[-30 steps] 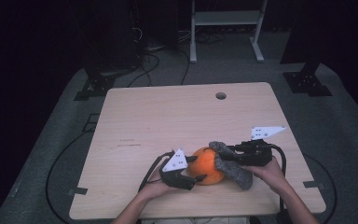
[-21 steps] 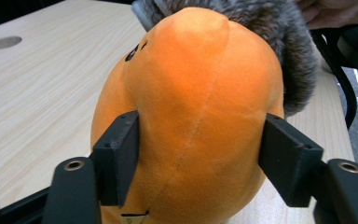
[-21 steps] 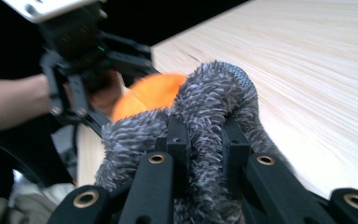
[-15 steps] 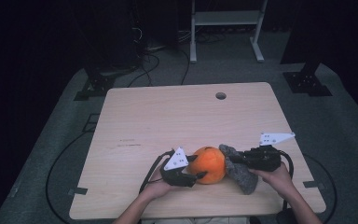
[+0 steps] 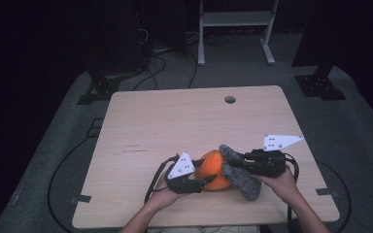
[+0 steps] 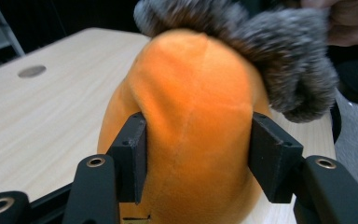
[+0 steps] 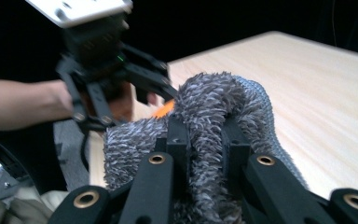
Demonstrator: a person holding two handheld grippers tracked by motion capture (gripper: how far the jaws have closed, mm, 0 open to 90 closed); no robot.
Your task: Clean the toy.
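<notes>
An orange plush ball [image 5: 212, 167] lies near the table's front edge, with a grey furry cloth [image 5: 240, 177] draped against its right side. My left gripper [image 5: 205, 180] reaches in from the left. Its jaws have just been closing, and in the left gripper view both pads press into the sides of the ball [image 6: 196, 116]. The cloth [image 6: 279, 51] hangs over the ball's top there. My right gripper [image 5: 233, 162] is shut on a fold of the grey cloth [image 7: 209, 107], pinched between its jaws [image 7: 205, 135]. The left gripper [image 7: 158, 86] shows beyond it.
The wooden table [image 5: 175, 121] has a small round hole [image 5: 230, 99] near its far edge. A white frame [image 5: 233, 29] and dark stand feet [image 5: 320, 85] are on the grey floor behind. Cables trail on the floor at the left.
The right gripper has moved right and slightly up, drawing the grey cloth off the top of the ball to its right side. The left gripper has stayed in place on the ball.
</notes>
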